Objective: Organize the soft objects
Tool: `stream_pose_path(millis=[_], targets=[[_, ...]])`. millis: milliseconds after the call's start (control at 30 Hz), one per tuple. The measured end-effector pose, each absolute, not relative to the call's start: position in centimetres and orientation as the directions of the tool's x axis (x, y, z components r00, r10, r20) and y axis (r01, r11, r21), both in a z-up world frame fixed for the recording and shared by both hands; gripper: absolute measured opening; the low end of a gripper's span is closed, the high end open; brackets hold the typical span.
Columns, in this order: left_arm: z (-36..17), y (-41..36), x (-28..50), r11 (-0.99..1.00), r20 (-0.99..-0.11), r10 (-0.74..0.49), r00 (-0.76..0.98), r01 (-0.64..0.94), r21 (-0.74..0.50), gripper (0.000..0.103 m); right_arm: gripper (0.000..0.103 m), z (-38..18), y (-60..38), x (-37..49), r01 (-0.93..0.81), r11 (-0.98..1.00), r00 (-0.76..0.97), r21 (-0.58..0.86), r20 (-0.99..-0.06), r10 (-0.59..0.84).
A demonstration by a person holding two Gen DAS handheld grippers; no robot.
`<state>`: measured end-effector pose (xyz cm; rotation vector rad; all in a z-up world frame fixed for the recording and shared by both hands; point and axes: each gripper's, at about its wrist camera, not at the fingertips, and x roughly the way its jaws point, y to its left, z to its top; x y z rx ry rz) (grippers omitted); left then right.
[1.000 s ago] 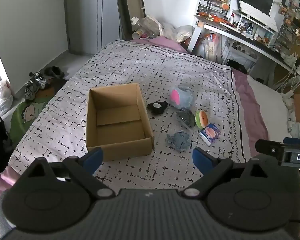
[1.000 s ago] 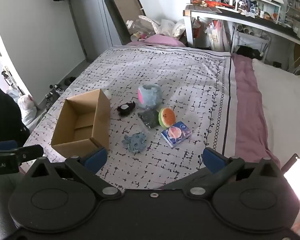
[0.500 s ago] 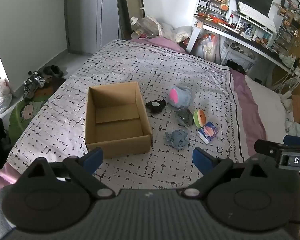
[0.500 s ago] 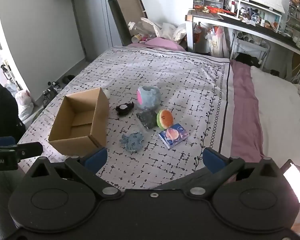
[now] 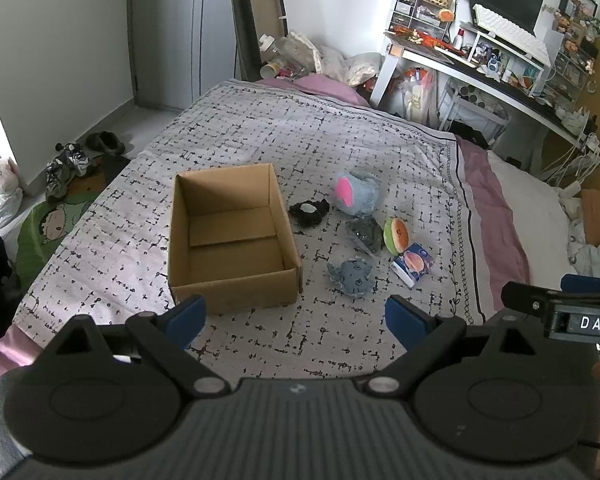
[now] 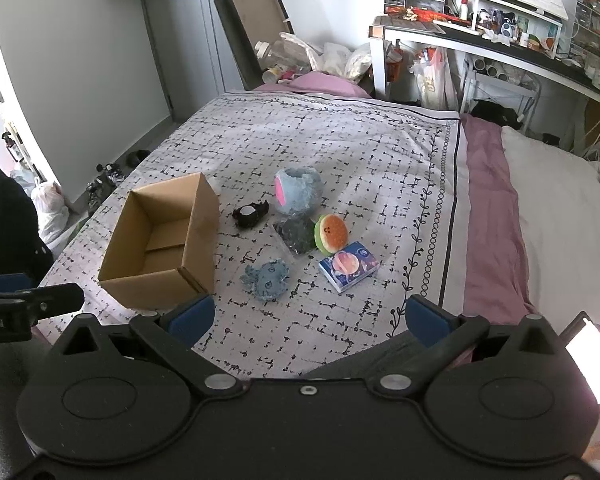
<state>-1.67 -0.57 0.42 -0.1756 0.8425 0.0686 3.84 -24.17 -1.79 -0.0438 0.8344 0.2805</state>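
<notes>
You hold two sets of tongs above the near edge of a bed (image 5: 260, 128) covered in a white spread with a black broken-grid print. The left tongs (image 5: 296, 316) have their blue-tipped fingers spread wide with nothing between them. The right tongs (image 6: 306, 318) are likewise wide apart and hold nothing.

On the bed lies one open cardboard box (image 5: 232, 240), its inside bare. To the right of the box sits a loose cluster of six soft things:
- one round blue plush with a pink patch (image 5: 358, 198), farthest from you
- one small black plush with a white spot (image 5: 309, 212), just beside the box's far right corner
- one dark grey crumpled bag (image 5: 366, 234), in the middle of the cluster
- one watermelon-slice plush (image 5: 396, 234), touching the grey bag's right side
- one small blue packet printed with a planet (image 5: 414, 264), nearest the bed's right border
- one flat blue-grey fish-like plush (image 5: 352, 276), nearest to you

From the left tongs, the box lies ahead of the left finger, and the fish-like plush sits ahead, just inside the right finger, well apart from the tips. From the right tongs, the box (image 6: 160, 248) sits ahead of the left finger, and the cluster lies ahead in the gap, the fish-like plush (image 6: 268, 280) closest.
</notes>
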Motion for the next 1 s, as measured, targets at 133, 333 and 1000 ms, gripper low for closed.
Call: stream_pose_path(millis=[133, 333, 1000], targets=[[0.45, -0.52, -1.64, 0.983, -0.748, -0.01, 0.664, -0.129, -0.128, 0.096, 0.103, -1.77, -24.39, 3.83, -0.259, 0.963, 0.636, 0.076, -0.737, 0.23], [0.49, -0.51, -1.68, 0.983, -0.749, -0.009, 0.662, -0.13, -0.127, 0.096, 0.103, -1.77, -24.35, 3.78, -0.259, 0.962, 0.635, 0.08, -0.737, 0.232], [0.59, -0.65, -1.93, 0.983, -0.748, -0.008, 0.664, -0.132, -0.128, 0.095, 0.103, -1.79, -24.49, 3.73, -0.259, 0.962, 0.636, 0.08, -0.736, 0.233]])
